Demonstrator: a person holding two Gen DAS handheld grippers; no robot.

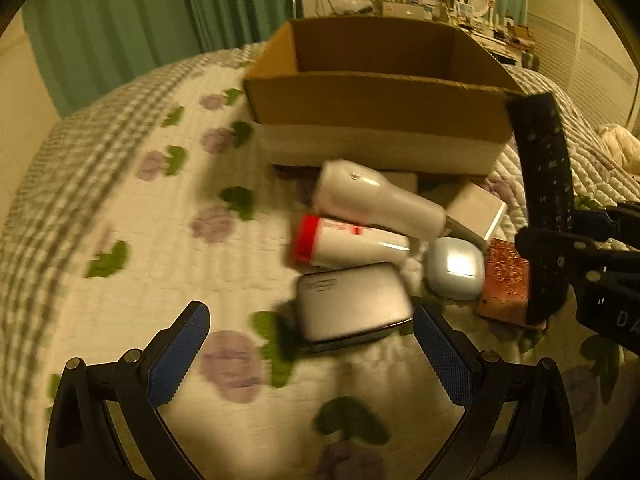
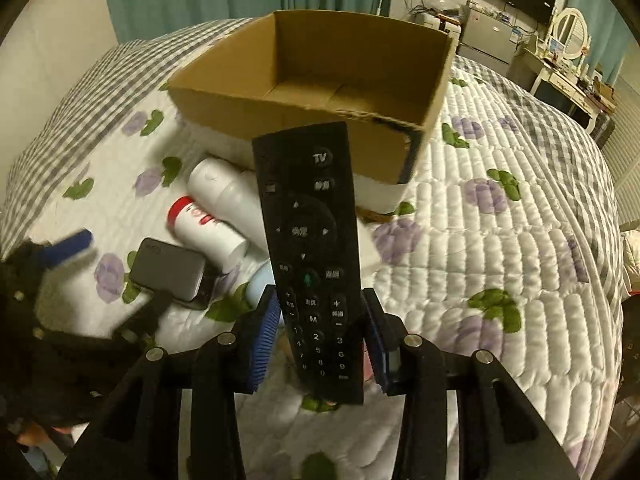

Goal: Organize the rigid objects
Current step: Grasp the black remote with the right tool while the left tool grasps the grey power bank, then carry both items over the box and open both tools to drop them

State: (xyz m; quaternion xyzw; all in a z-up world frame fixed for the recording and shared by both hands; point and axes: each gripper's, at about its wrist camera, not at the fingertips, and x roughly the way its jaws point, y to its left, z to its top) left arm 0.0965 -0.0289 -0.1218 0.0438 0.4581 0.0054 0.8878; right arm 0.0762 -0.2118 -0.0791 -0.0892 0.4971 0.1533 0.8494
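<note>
The right gripper (image 2: 322, 344) has its blue ribbed pads closed on the lower sides of a long black TV remote control (image 2: 310, 248), which stands lifted off the bed with its button face toward the camera and its top end pointing at the open brown cardboard box (image 2: 360, 64). The box looks empty as far as its floor shows. The left gripper (image 1: 310, 354) hovers with jaws spread wide and nothing between them, just short of a flat grey rectangular case (image 1: 352, 306); that view is motion-blurred, so whether a pad touches the case is unclear. Beyond lie a white bottle with a red cap (image 1: 344, 242), a plain white bottle (image 1: 376, 200) and a pale rounded pod (image 1: 454, 268) on the quilted floral bedspread (image 1: 132, 216). The step in hand seems to be carrying the remote to the box: clear the near wall, lower it flat, then release, since the grip sits low on a long body that could pivot.
</note>
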